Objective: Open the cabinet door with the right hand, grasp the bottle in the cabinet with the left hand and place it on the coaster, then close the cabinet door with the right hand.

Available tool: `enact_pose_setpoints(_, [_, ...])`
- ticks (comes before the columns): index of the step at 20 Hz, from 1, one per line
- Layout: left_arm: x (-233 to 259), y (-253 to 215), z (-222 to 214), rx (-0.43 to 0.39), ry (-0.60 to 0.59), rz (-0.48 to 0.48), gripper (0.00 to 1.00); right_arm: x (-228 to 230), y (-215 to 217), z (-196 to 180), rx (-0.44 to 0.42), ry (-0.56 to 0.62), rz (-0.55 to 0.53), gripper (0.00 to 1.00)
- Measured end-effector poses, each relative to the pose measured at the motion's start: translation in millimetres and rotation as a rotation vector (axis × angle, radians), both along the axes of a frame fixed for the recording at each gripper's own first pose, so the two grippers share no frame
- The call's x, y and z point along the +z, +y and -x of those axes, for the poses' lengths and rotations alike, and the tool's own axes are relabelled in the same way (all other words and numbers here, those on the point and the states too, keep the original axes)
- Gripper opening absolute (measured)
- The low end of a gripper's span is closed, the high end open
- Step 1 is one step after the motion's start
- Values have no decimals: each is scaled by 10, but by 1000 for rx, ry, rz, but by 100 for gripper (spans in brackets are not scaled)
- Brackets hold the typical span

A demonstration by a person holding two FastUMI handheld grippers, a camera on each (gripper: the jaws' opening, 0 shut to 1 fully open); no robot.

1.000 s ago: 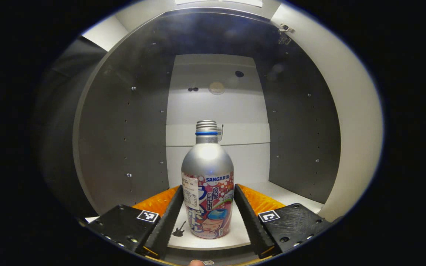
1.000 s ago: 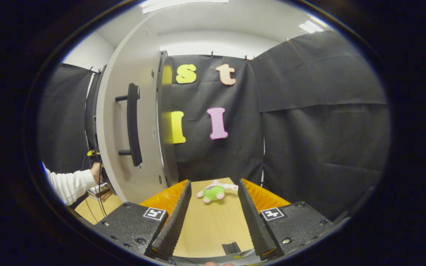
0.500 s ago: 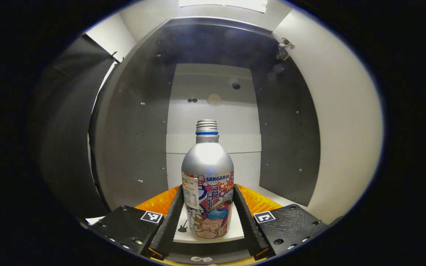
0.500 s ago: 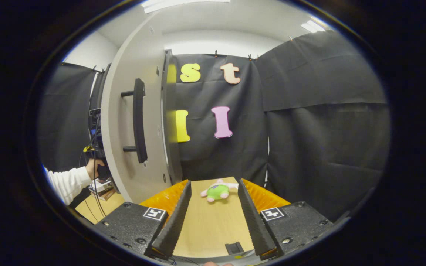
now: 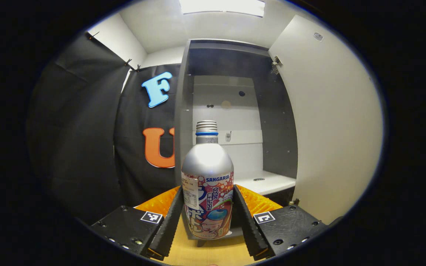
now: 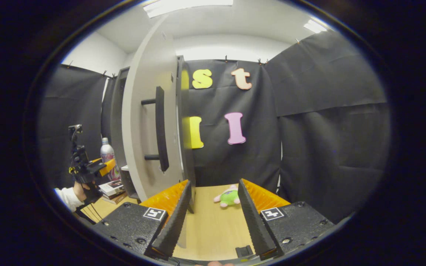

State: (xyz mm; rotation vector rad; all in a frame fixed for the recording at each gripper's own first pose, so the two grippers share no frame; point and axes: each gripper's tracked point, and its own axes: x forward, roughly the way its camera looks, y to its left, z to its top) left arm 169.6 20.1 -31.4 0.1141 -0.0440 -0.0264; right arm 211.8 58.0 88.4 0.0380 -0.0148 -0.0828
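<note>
A silver bottle [image 5: 207, 173] with a colourful label stands upright between the fingers of my left gripper [image 5: 207, 191], which is shut on its lower body. It hangs in front of the open cabinet [image 5: 231, 111], clear of the white shelf [image 5: 268, 183]. The pale cabinet door [image 5: 331, 125] stands open on the right. In the right gripper view my right gripper [image 6: 213, 188] is open with nothing in it, just right of the door [image 6: 142, 129] and its dark bar handle [image 6: 160, 129]. Farther left, a hand [image 6: 76, 190] holds the left gripper [image 6: 94, 168] with the bottle [image 6: 107, 155].
A wooden table [image 6: 213, 229] lies below the right gripper. A small green and pink plush toy [image 6: 229, 196] rests on it near the black cloth wall. A stack of books [image 6: 111, 188] sits at the foot of the cabinet.
The left gripper has drawn back out of the cabinet with the bottle in it; the shelf is now behind the bottle. In the right gripper view that gripper and bottle came out from behind the door.
</note>
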Motion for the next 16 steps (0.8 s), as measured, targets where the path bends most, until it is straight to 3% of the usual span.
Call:
enact_pose_setpoints(3, [-442,368,324,106,-10,-55,74,59,90,2,17,-13,2,80])
enact_pose_setpoints(7, [-1141,614,562,178,73,-50,75,148,191,25,19,-22,27,80])
enact_pose_setpoints(16, [-1903,833,737,265,120,-25,74,379,224,227,-60,-56,74,80])
